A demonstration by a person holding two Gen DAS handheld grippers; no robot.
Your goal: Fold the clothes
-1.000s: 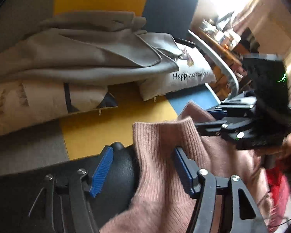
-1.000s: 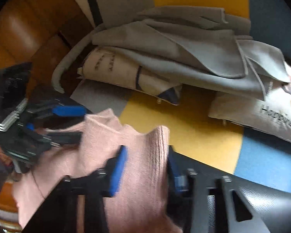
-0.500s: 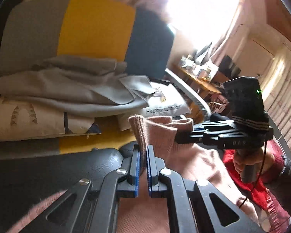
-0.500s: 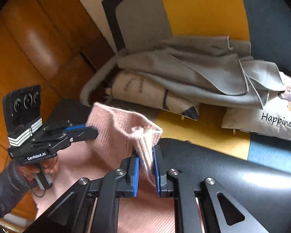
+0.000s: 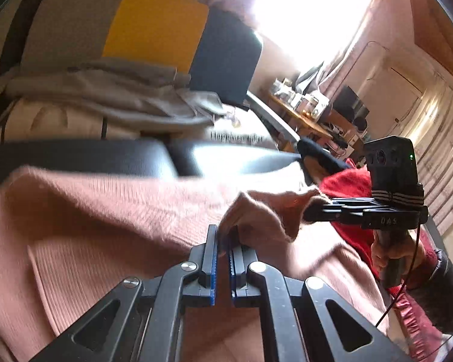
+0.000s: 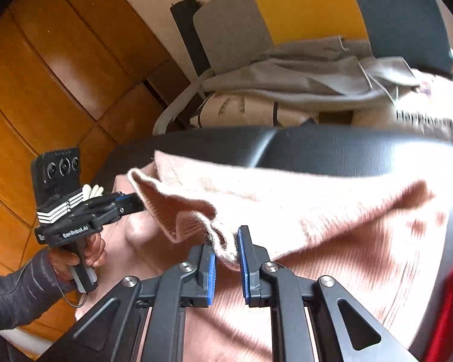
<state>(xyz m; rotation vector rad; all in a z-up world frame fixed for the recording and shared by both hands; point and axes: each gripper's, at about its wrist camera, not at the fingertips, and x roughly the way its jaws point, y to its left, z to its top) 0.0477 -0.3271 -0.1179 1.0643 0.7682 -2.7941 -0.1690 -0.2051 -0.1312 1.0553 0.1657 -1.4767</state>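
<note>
Black leather surface, wood-panelled wall

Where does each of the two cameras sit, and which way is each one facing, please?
Left wrist: on the left gripper, looking along its fingers at the pink sweater; the right gripper and hand show.
Right wrist: on the right gripper, facing the sweater; the left gripper and hand show.
Shared: sweater, black cushion, grey garment.
</note>
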